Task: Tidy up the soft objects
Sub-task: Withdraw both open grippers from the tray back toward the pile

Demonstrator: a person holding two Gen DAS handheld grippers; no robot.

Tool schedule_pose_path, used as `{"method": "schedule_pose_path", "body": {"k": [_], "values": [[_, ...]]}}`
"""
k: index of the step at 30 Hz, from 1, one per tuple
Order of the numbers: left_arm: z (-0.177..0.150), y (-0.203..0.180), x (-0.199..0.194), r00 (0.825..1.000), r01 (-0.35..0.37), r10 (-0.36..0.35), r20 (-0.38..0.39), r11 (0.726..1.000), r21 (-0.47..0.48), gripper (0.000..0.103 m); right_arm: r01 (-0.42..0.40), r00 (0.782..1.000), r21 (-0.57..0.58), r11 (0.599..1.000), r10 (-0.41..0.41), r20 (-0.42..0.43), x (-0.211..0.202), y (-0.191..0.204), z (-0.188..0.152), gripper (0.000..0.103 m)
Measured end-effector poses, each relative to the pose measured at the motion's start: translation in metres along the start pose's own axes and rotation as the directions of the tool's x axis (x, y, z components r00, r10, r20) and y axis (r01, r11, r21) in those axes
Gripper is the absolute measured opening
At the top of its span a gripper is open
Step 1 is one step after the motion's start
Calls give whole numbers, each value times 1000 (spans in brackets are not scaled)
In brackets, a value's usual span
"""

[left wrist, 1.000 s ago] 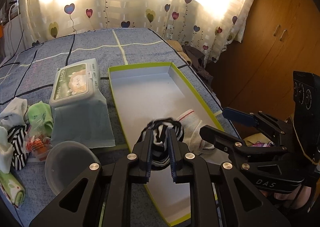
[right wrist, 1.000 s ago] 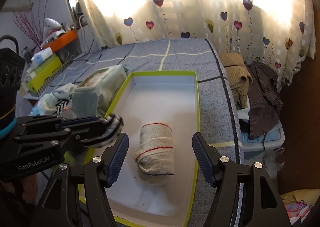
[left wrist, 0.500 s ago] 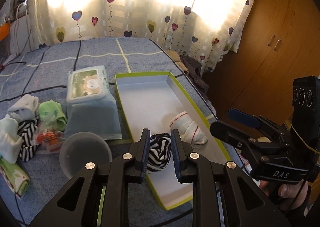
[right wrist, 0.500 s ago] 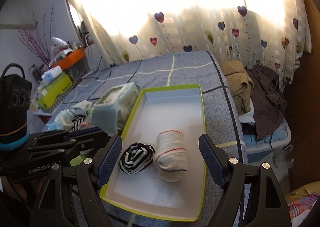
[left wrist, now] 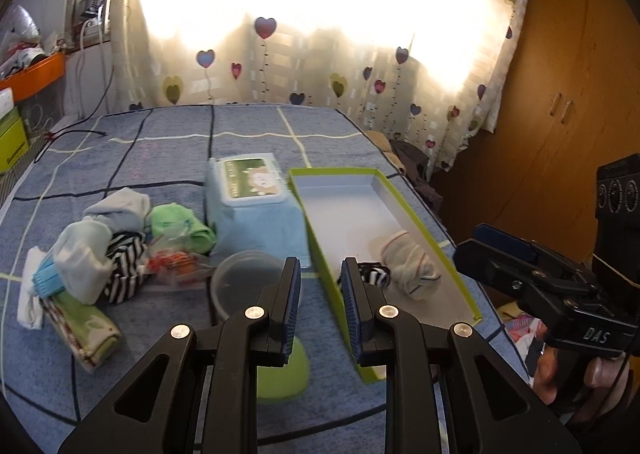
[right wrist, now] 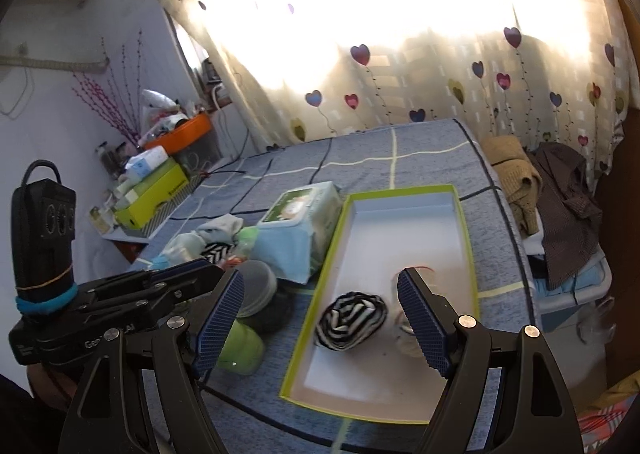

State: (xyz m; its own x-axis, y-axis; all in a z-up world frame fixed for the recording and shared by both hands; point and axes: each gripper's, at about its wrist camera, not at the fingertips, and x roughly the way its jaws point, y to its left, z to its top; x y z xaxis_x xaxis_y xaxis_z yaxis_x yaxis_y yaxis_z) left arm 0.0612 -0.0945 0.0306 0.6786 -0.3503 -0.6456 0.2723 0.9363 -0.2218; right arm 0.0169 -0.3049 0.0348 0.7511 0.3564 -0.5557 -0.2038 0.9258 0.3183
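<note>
A shallow box (left wrist: pixel 352 214) with a lime-green rim and white floor lies on the blue bedcover. In its near end sit a black-and-white striped sock roll (right wrist: pixel 352 314) and a beige sock roll (left wrist: pixel 408 266) with red stripes, side by side. My left gripper (left wrist: pixel 320 274) hovers over the box's near left wall, open by a narrow gap with nothing between the pads. My right gripper (right wrist: pixel 320 282) hangs above the near end of the box (right wrist: pixel 404 230), wide open and empty. Its right finger hides part of the beige roll (right wrist: pixel 408 338).
A heap of loose socks (left wrist: pixel 100 250) lies left of the box, beside a wipes pack (left wrist: pixel 252 190) on a blue cloth. A clear round tub (left wrist: pixel 240 282) and a green object (left wrist: pixel 280 374) sit near the left gripper. Clothes (right wrist: pixel 560 194) are piled off the bed's right edge.
The left gripper let go of the striped roll, which now lies in the box, and drew back and up. The right gripper widened and also pulled back and up from the beige roll.
</note>
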Motion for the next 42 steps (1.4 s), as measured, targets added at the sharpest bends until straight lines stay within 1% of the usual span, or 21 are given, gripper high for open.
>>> {"method": "schedule_pose_path", "body": {"k": [9, 12, 14, 21, 26, 31, 37, 41, 42], "values": [[-13, 36, -25, 999, -40, 42, 34, 998, -56, 22, -22, 1000, -89, 996, 21, -6, 11, 44, 2, 80], [-18, 51, -30, 997, -57, 60, 38, 995, -83, 22, -36, 999, -118, 992, 33, -25, 20, 59, 2, 80], [-24, 61, -33, 996, -71, 75, 37, 992, -102, 22, -32, 999, -140, 990, 27, -35, 25, 67, 0, 80], [-41, 97, -43, 991, -126, 133, 33, 979, -160, 22, -70, 996, -174, 982, 57, -75, 41, 93, -4, 80], [-50, 109, -50, 987, -136, 147, 62, 978, -159, 22, -82, 993, -199, 977, 62, -105, 54, 106, -6, 80], [-55, 116, -58, 986, -120, 134, 95, 983, -141, 22, -87, 989, -222, 971, 58, -134, 67, 116, -6, 80], [-58, 126, -61, 979, -157, 171, 109, 979, -128, 22, -91, 985, -242, 966, 52, -162, 82, 124, -6, 80], [-58, 134, -62, 975, -178, 193, 109, 975, -130, 23, -107, 982, -256, 961, 62, -178, 91, 132, -6, 80], [-58, 136, -62, 972, -195, 209, 109, 972, -130, 24, -108, 981, -259, 960, 62, -182, 93, 133, -6, 80]]}}
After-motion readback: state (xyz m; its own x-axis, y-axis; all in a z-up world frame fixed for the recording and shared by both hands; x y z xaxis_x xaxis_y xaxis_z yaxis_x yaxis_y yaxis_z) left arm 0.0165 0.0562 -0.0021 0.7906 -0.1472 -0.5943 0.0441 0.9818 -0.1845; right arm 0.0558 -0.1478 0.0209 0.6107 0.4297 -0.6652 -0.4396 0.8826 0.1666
